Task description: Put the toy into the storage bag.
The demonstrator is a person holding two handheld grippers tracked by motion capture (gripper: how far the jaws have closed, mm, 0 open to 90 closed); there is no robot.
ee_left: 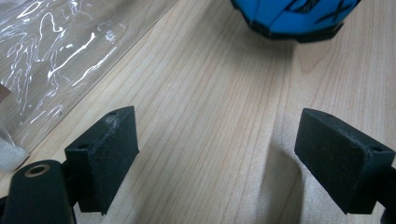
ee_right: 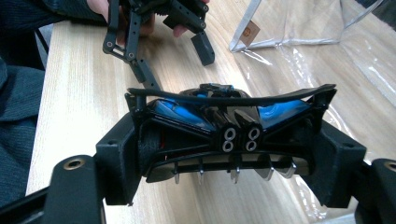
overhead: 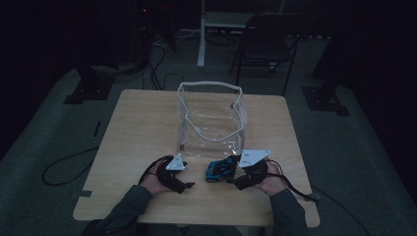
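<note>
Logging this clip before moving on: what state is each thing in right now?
Blue and black toy race car: clamped at its rear between the right gripper's jaws.
Right gripper: shut on the car.
Left gripper: open, holding nothing, above the wooden table.
Clear plastic bag: upright, mouth open.

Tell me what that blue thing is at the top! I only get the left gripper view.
Observer: It's a blue and black toy car. The right gripper has its jaws shut on the car's two sides.
Operator: And the shiny crinkly stuff?
Observer: That's a clear plastic bag. In the high view it stands upright on the table, just beyond the car, with its mouth open at the top.
Operator: Which way does the car point?
Observer: Its back end, with four little round pipes, faces the right gripper's camera.
</note>
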